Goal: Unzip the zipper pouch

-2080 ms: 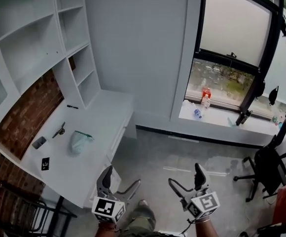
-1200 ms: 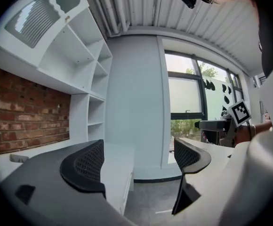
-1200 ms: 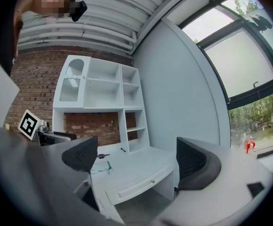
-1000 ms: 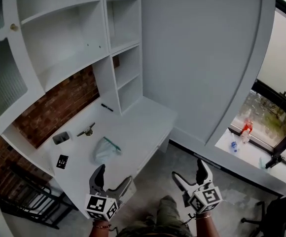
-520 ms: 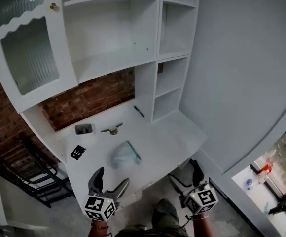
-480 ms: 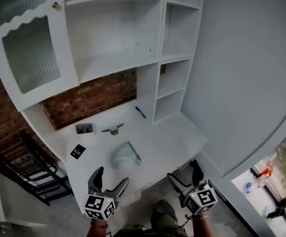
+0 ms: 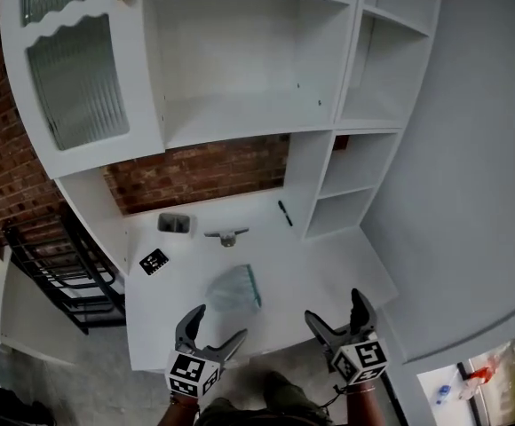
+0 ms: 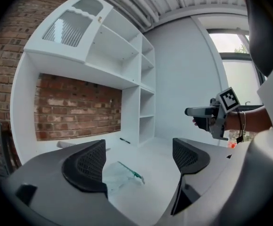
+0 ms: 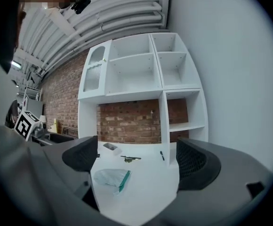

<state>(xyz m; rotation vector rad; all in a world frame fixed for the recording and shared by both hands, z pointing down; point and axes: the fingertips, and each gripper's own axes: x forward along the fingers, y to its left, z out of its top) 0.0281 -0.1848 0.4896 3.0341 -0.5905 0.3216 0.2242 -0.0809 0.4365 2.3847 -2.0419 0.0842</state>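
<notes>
Left claw [image 7: 217,325] and right claw [image 7: 335,310] are hovering wide open and empty by the near edge of the white counter [image 7: 328,269]; the zipper pouch [image 7: 235,289] is lying on it, apart from both.

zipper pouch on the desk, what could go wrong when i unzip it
The zipper pouch lies loose on the smooth desk, with the left gripper and right gripper both open and short of it; pulling with one alone would probably drag it. The pull on its green zipper edge is too small to make out, so a gripper might miss it.
</notes>
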